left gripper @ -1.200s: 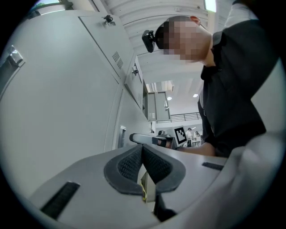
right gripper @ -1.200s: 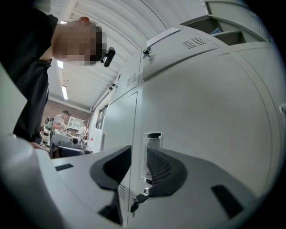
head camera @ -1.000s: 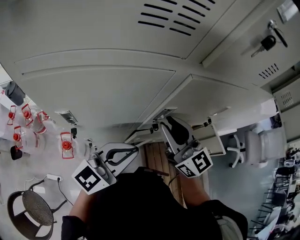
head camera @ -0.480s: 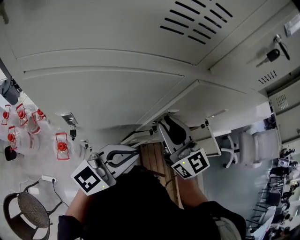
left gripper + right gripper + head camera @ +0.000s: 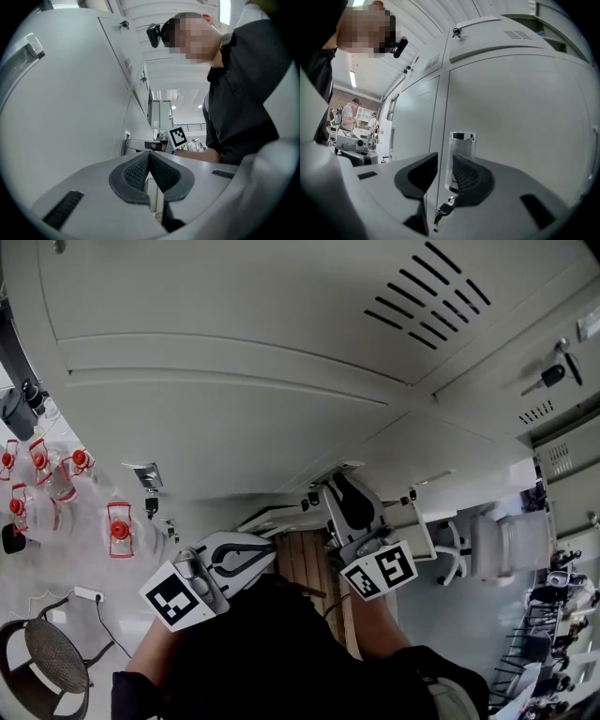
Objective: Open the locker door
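Left gripper (image 5: 149, 157) clenched on nothing, low at my 7 o'clock. Right gripper (image 5: 443, 161) released, jaws apart. Beyond them stood the handle (image 5: 461, 140) of the locker door (image 5: 515, 117), with a key (image 5: 445, 207) at 6 o'clock beneath it.

black short-sleeved shirt (image 5: 281, 652), grey left gripper (image 5: 149, 157) and right gripper (image 5: 444, 164), black pads (image 5: 136, 174)

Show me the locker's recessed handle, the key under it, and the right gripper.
recessed handle (image 5: 461, 144), right gripper view, on its upper metal plate.
key (image 5: 444, 209), right gripper view, on its dark head.
right gripper (image 5: 446, 154), right gripper view, midway between its open jaws' tips.
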